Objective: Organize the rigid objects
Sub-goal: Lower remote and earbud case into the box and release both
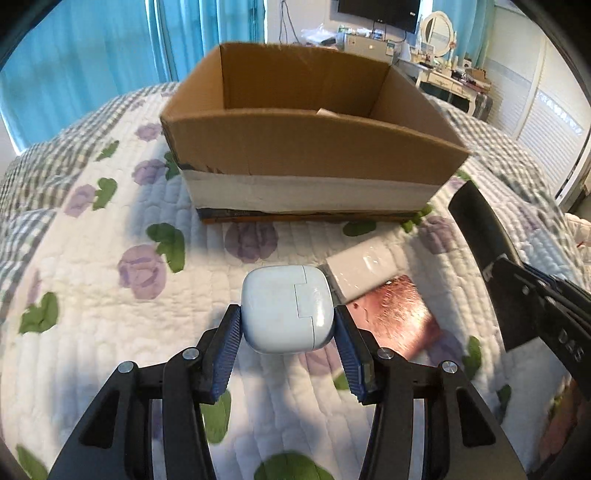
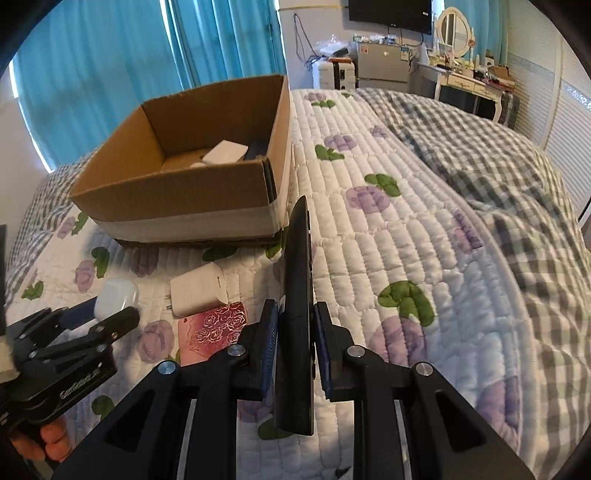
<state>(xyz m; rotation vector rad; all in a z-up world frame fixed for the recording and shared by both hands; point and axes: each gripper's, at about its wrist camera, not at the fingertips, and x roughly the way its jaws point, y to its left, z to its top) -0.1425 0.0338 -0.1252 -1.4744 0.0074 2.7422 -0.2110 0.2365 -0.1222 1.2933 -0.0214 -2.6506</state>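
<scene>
My left gripper (image 1: 287, 334) is shut on a white earbud case (image 1: 286, 308), held above the quilt in front of an open cardboard box (image 1: 314, 147). It also shows in the right wrist view (image 2: 116, 297). My right gripper (image 2: 295, 325) is shut on a long black remote (image 2: 297, 295), held edge-up to the right of the box (image 2: 184, 199). The remote shows at the right of the left wrist view (image 1: 480, 229). A white charger (image 2: 197, 293) and a pink rose-pattern card (image 2: 218, 326) lie on the quilt between the grippers. The box holds a white block (image 2: 225, 153) and a dark item (image 2: 256, 149).
The floral quilt (image 2: 388, 240) covers the bed, with a grey checked blanket (image 2: 517, 206) bunched at the right. Blue curtains (image 2: 110, 74) hang behind the box. A dresser with a mirror (image 2: 456, 29) and a TV stand at the far wall.
</scene>
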